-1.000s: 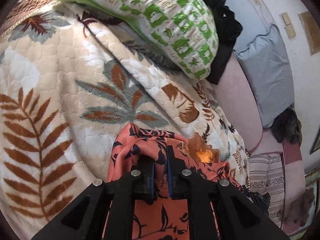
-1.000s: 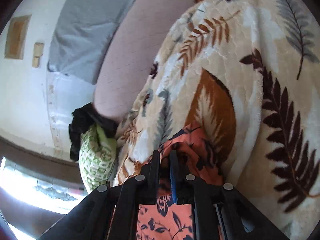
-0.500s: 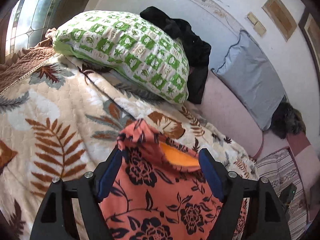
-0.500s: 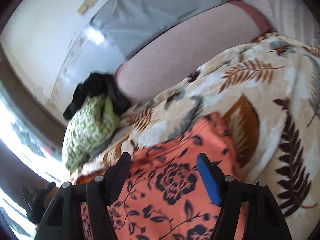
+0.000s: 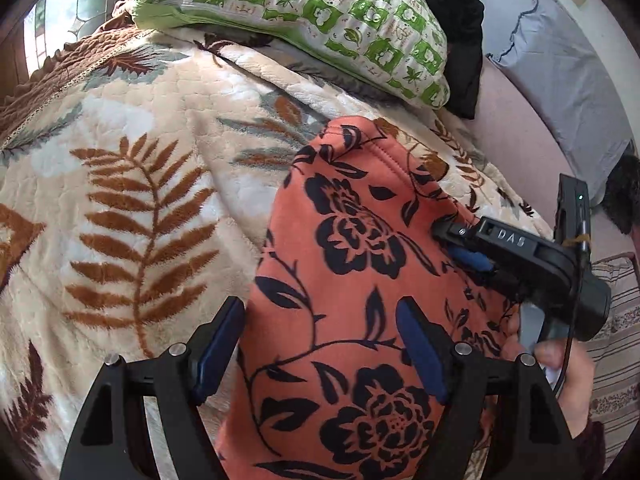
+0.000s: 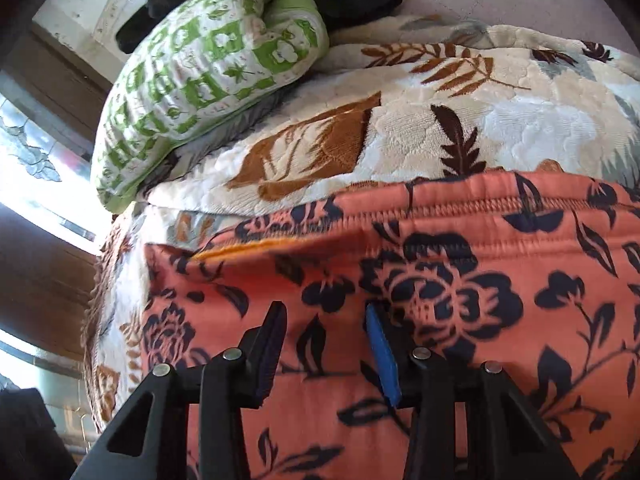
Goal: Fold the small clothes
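Coral-orange garment [image 5: 352, 280] printed with dark navy flowers lies spread on a cream blanket [image 5: 132, 184] patterned with brown fern leaves, and it fills the lower middle of both wrist views. In the left wrist view, the brown quilted edge [image 5: 52, 76] of the bedding shows at far left; further right the left gripper [image 5: 320, 344] hangs over the cloth with its blue-padded jaws wide apart, one finger over the garment's left edge and the other over its flowered middle, nothing pinched between them. Above sits a green-and-white checked pillow [image 5: 304, 12] with a black piece of clothing [image 5: 460, 36] behind it, and a grey pillow [image 5: 560, 80] leans at the upper right. At the right side the right gripper [image 5: 464, 244] reaches onto the garment's right edge, a person's hand [image 5: 560, 364] on its handle. In the right wrist view, the checked pillow [image 6: 200, 80] lies at upper left on the blanket [image 6: 480, 100]; below it the garment [image 6: 460, 280] shows a stitched hem running across. The right gripper [image 6: 326, 344] is closing, its jaws part-way apart above the fabric, which lies beneath them; whether the pads press it cannot be told.
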The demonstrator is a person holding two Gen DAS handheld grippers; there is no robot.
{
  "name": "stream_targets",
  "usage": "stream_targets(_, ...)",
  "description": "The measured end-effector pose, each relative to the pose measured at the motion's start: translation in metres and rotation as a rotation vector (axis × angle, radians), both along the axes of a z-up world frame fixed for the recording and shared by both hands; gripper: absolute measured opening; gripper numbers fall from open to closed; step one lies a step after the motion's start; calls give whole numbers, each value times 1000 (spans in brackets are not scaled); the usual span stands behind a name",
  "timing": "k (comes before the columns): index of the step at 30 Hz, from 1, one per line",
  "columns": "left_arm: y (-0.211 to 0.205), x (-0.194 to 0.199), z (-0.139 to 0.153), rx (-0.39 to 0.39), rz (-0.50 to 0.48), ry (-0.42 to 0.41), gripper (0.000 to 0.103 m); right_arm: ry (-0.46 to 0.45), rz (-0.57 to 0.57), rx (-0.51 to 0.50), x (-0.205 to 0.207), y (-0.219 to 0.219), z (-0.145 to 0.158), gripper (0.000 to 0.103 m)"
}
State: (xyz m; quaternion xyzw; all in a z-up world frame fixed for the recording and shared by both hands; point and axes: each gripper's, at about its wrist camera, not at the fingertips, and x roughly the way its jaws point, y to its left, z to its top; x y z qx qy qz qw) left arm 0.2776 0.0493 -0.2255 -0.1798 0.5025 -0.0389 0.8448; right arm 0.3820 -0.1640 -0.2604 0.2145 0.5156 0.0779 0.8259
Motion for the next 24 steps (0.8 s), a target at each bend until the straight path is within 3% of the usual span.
stream_targets(5, 0, 3, 0, 66, 1, -3, 78, -40, -79, 36, 8, -15, 9, 43)
stream_targets(11, -25, -13, 28, 248, -41, -167, 79, -200, -86, -71, -76, -50, 58, 43)
stream_targets(15, -45, -25, 36, 288, -88, -225, 79, -221, -132, -158, -147, -86, 72, 44)
stream_targets(18, -61, -31, 37, 329, -108, -251, 79, -230, -159, -212, -188, -102, 71, 44)
stream_targets(22, -77, -35, 34, 357, -130, -253, 79, -222, -224, -243, -213, -122, 51, 45)
stream_targets(24, -85, -34, 28, 379, -141, -243, 79, -157, -249, -217, -210, -135, 29, 45)
